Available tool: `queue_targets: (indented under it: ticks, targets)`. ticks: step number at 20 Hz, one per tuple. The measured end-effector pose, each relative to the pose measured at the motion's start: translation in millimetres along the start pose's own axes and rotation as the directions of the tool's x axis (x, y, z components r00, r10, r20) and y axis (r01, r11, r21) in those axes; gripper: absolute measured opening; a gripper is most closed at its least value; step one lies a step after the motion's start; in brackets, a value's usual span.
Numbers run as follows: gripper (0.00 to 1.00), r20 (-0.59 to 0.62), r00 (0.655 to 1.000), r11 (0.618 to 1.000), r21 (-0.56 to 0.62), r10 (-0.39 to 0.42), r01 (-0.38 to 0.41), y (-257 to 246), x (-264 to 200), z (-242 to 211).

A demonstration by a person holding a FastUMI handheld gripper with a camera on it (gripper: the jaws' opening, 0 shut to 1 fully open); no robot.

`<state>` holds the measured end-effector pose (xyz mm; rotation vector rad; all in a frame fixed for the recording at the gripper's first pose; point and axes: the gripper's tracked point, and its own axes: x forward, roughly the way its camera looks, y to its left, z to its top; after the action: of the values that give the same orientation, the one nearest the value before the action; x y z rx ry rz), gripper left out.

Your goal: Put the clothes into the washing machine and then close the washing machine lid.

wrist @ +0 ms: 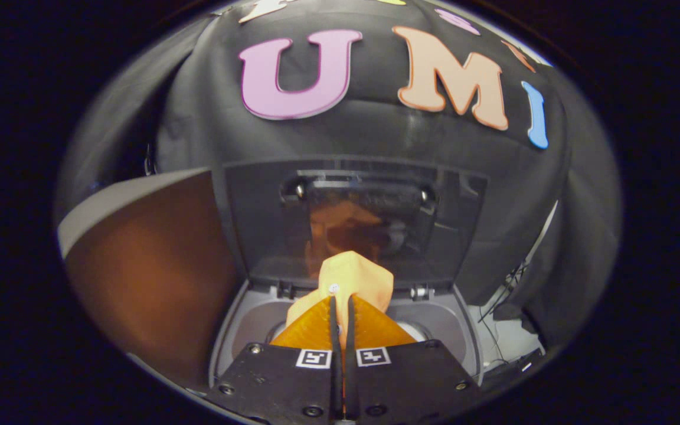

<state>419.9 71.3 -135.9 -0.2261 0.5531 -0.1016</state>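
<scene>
Above the open mouth of the washing machine (245, 321), in the gripper view, the gripper (342, 307) is hanging with its two orange fingers (310, 330) drawn almost together, a thin fold of the cloth pinched between them. Item held: one piece of clothing (355, 277), pale orange-yellow, small, with a white button showing near the pinch; it is bunching up just ahead of the fingertips and drooping to either side of them. Handling, as judged: light, soft, wholly limp, not fragile, somewhat slippery where only a thin fold is caught; it is likely to sag and snag on the rim rather than drop cleanly, so a hold on a thick gather near its middle would serve better than an edge. Beyond the cloth, the washing machine lid (369, 218) is standing raised and nearly upright on its hinges, its dark window reflecting the orange of the garment. Below the fingers, the grey tub surround is showing, the drum opening partly hidden by the gripper body. Beside the machine, a brown panel (151, 271) is standing. The garment is not yet inside; the lid is waiting to be closed.
</scene>
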Motion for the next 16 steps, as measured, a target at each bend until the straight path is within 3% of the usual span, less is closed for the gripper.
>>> queue_targets:
  ticks: [10,13,14,16]
  targets:
    - [0.02,-0.131,0.991,0.994,0.105,0.011,0.003,10.5,40.0,-93.9]
    - [0.03,-0.173,0.985,0.996,0.078,-0.025,0.039,7.3,43.2,-98.2]
    - [0.05,-0.183,0.982,0.996,0.074,-0.044,0.058,4.9,41.1,-99.0]
    - [0.32,-0.175,0.983,0.993,0.091,-0.060,0.077,5.1,38.8,-93.0]
